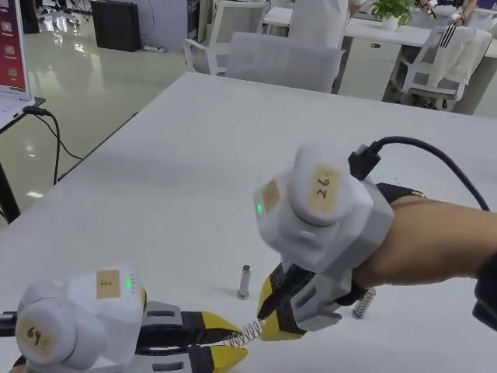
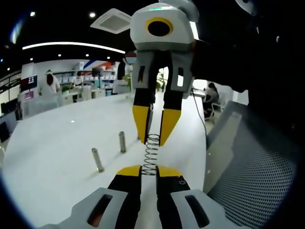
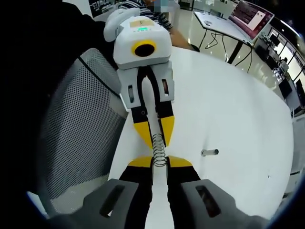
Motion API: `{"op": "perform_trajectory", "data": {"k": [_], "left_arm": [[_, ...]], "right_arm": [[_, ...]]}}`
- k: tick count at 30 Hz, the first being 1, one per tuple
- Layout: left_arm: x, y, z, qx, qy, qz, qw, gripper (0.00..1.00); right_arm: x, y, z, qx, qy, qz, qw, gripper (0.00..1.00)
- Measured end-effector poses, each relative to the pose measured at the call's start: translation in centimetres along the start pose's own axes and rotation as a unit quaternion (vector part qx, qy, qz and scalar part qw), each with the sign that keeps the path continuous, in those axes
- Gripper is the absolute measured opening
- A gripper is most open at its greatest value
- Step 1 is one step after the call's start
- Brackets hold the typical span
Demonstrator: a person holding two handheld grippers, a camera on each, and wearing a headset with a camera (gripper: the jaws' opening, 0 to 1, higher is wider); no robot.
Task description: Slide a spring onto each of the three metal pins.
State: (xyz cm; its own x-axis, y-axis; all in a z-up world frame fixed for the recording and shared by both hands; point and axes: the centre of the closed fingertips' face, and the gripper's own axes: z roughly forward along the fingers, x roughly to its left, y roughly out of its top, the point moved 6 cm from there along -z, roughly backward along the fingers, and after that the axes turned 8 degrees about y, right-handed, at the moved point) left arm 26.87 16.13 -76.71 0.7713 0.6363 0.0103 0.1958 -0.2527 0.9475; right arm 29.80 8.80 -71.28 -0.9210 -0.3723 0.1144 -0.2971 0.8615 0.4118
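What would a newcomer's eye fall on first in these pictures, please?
First, the spring held between two yellow-tipped grippers low in the head view: the left gripper grips one end and the right gripper the other. Just behind it a metal pin stands upright on the white table. A second spring shows just to the right of the right gripper.

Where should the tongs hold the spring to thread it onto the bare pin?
Pinch across the coils at one end, from the side, leaving the other end's bore open. The spring is an open coil, held at both ends; the bare pin stands upright, so the free end should probably drop over its top.
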Motion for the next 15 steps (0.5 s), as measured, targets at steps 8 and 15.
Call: {"op": "perform_trajectory", "data": {"k": [8,15], "left_arm": [[-0.2,0.3,0.0,-0.001,0.001,0.003,1.0000,0.03],[-0.2,0.6,0.1,-0.007,0.002,0.008,0.9999,0.03]], "right_arm": [[0.2,1.4,-0.7,-0.024,-0.008,-0.013,0.9996,0.08],[0.2,2.3,-1.1,-0.039,-0.015,-0.023,0.9989,0.08]]}}
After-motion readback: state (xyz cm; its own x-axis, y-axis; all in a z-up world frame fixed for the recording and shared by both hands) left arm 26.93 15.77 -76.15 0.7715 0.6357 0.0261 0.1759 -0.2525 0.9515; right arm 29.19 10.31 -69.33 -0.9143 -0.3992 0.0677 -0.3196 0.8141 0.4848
